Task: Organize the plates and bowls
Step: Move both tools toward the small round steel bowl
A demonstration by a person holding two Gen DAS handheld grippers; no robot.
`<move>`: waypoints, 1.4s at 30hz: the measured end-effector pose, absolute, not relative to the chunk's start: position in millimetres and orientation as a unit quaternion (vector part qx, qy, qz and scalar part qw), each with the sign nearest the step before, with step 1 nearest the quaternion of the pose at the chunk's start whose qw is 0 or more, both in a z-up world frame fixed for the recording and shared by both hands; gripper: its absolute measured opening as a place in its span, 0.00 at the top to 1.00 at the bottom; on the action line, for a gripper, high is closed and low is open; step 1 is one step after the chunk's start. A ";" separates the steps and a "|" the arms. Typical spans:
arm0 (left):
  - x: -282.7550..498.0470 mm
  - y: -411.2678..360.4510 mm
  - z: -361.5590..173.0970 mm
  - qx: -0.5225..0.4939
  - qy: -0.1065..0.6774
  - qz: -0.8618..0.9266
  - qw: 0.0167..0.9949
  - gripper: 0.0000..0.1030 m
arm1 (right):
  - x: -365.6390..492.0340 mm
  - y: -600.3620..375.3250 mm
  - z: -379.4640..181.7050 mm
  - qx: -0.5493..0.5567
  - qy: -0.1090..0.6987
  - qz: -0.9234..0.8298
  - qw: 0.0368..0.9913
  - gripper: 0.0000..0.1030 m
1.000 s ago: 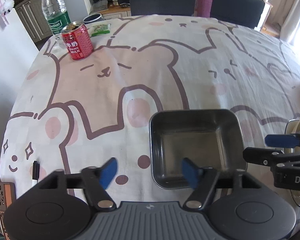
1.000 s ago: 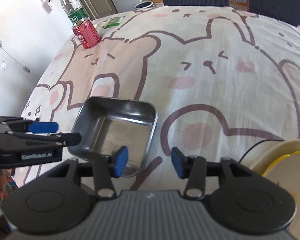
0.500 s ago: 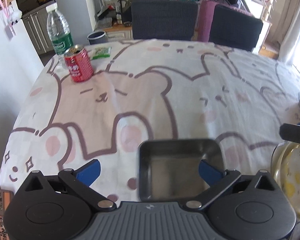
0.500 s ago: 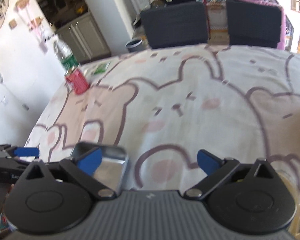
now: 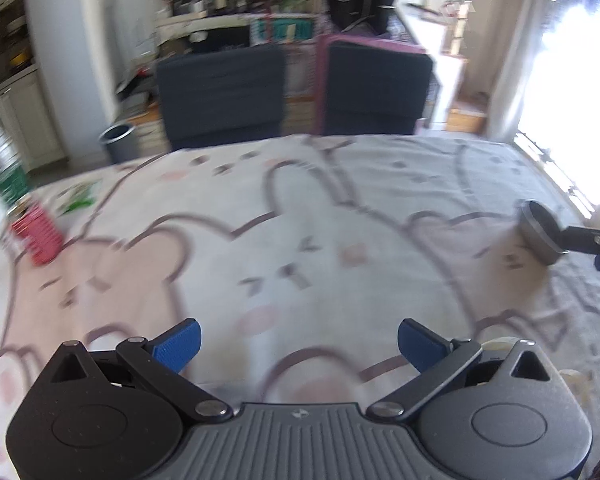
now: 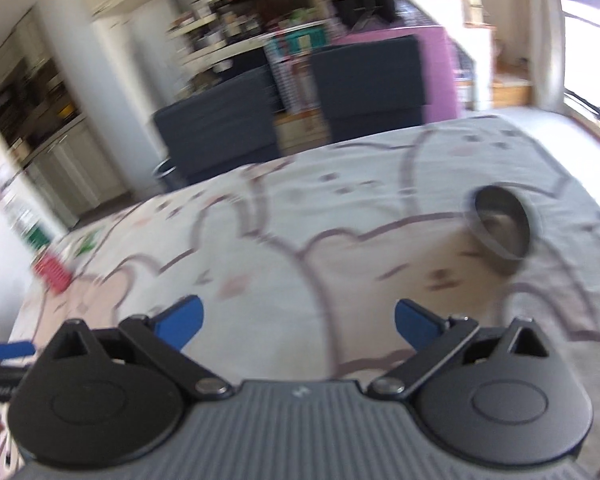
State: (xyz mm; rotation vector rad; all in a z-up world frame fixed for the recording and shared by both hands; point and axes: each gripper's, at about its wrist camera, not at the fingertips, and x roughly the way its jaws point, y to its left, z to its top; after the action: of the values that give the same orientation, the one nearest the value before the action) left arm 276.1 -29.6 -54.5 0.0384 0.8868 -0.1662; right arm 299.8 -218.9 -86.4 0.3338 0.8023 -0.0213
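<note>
- At the right edge of the left wrist view: round metal bowl [image 5: 538, 236], resting on the tablecloth [image 5: 300, 220], well apart from the left gripper [image 5: 298, 344].
- In the right wrist view, right of centre: same bowl, mouth facing up and towards the camera, round with no long axis to speak of; blur hides finer detail.
- Left gripper: jaws spread wide, nothing between the pads, only cloth beyond.
- Right gripper [image 6: 298, 320]: jaws likewise just opened to full width, empty.
- Probably open-handed because free to fetch the next dish; bowl the likeliest target, nearer the right gripper.
- Far left: red can [image 5: 36, 236], blurred, not part of the job.
</note>
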 end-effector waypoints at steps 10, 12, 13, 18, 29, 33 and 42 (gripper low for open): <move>327.3 -160.7 -49.9 0.031 0.418 -0.181 0.890 0.00 | 301.4 -348.6 -112.7 0.297 0.373 -0.181 0.860 0.00; 341.1 -185.4 -51.2 0.036 0.418 -0.198 0.886 0.00 | 305.8 -364.3 -121.5 0.305 0.376 -0.201 0.852 0.00; 349.6 -200.2 -51.9 0.043 0.417 -0.207 0.884 0.00 | 307.7 -370.8 -126.4 0.309 0.378 -0.210 0.847 0.00; 393.0 -266.7 -62.2 0.075 0.406 -0.255 0.875 0.00 | 315.2 -395.4 -147.6 0.325 0.384 -0.242 0.830 0.00; 481.7 -362.5 -132.3 0.151 0.435 -0.282 0.842 0.00 | 349.1 -409.5 -180.0 0.315 0.413 -0.239 0.820 0.03; 487.8 -373.5 -145.6 0.175 0.428 -0.283 0.840 0.00 | 358.0 -409.1 -186.6 0.307 0.436 -0.228 0.815 0.09; 486.8 -359.7 -143.4 0.220 0.397 -0.292 0.842 0.08 | 372.3 -399.1 -187.6 0.221 0.470 -0.214 0.827 0.30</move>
State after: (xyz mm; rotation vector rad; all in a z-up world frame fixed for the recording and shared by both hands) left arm 486.8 -359.7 -143.4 0.4650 0.8388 -0.6171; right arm 372.3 -399.1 -187.6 0.4701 0.9982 -0.4550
